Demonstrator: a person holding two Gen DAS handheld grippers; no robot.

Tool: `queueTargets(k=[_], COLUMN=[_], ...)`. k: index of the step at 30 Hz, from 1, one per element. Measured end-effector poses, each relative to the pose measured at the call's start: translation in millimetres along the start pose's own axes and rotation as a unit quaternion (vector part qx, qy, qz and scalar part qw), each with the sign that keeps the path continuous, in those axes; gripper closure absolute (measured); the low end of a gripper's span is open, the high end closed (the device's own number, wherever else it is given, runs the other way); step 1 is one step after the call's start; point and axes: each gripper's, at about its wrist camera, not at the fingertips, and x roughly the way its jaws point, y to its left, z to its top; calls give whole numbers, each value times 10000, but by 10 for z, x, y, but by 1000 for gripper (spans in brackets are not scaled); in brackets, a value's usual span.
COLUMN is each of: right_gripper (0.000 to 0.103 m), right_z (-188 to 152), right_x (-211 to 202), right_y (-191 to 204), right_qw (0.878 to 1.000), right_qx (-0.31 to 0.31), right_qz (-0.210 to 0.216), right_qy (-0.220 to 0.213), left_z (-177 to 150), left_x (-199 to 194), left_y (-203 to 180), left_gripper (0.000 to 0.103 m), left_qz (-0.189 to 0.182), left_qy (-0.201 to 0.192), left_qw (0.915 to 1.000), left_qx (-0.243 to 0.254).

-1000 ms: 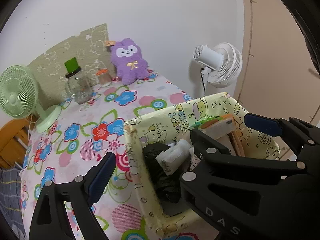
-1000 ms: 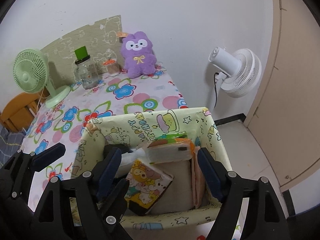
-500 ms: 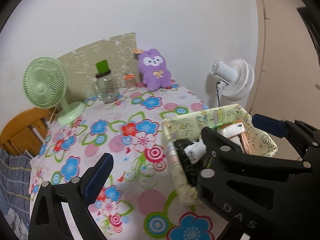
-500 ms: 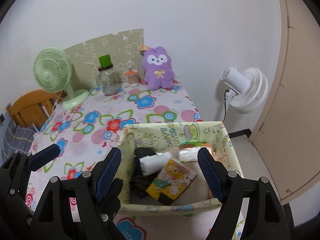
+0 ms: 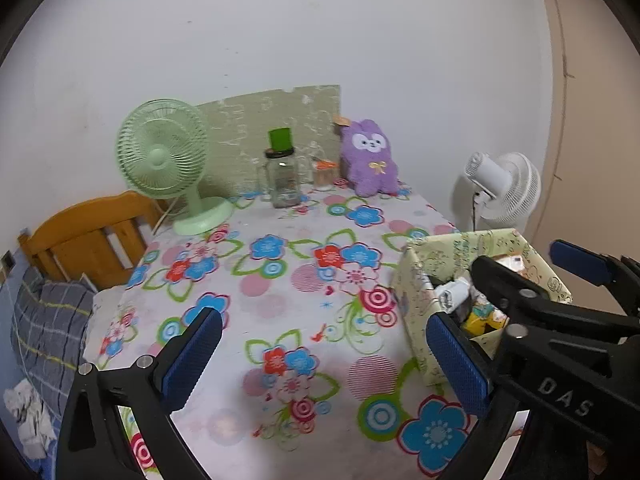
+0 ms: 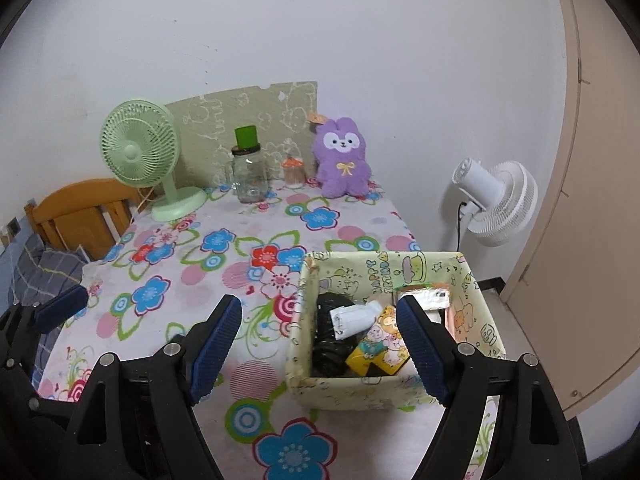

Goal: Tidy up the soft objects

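Observation:
A purple plush bunny [image 5: 370,159] [image 6: 342,159] sits upright at the far edge of the floral table, against the wall. A pale yellow printed fabric box [image 6: 394,272] [image 5: 418,280] stands at the table's near right corner and holds a black bundle [image 6: 330,336], a white packet [image 6: 354,318], a yellow cartoon pouch [image 6: 380,346] and tissue packs. My left gripper [image 5: 324,354] is open and empty above the near table, left of the box. My right gripper [image 6: 320,344] is open and empty, its right finger [image 6: 420,352] over the box.
A green desk fan [image 6: 138,152] stands at the back left, with a glass jar with a green lid [image 6: 249,168] and a small orange-lidded jar [image 6: 293,172] beside the bunny. A white fan [image 6: 496,200] stands off the table's right edge. A wooden chair [image 6: 80,212] is at the left.
Both grippers have pulled back and up from the box, so more of the table shows. Both stay open and empty. The box's contents have not visibly moved.

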Motion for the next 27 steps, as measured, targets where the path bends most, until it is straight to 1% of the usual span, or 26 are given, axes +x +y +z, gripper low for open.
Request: queueTargets(k=[3, 13, 18, 20, 27], right_gripper=[16, 16, 15, 15, 15], right_z=[-6, -87, -110, -119, -148], right_x=[-73, -305, -390, -383, -427], right_y=[27, 69, 44, 17, -5], right_qw=[10000, 9996, 9994, 9995, 9994], right_qx=[-7, -25, -11, 40, 52], right_qz=[47, 63, 16, 17, 42], right_qy=[-73, -262, -344, -307, -336], left_z=[-33, -152, -172, -166, -163], left_x=[-90, -309, -389, -398, -470], left_y=[103, 376, 433, 433, 410], left_gripper=[0, 0, 0, 0, 0], left_qz=[77, 355, 354, 369, 356], left_qy=[-60, -139, -234, -251, -339], left_qw=[9999, 9981, 9972, 9969, 9968], left_qx=[-115, -489, -623, -647, -631])
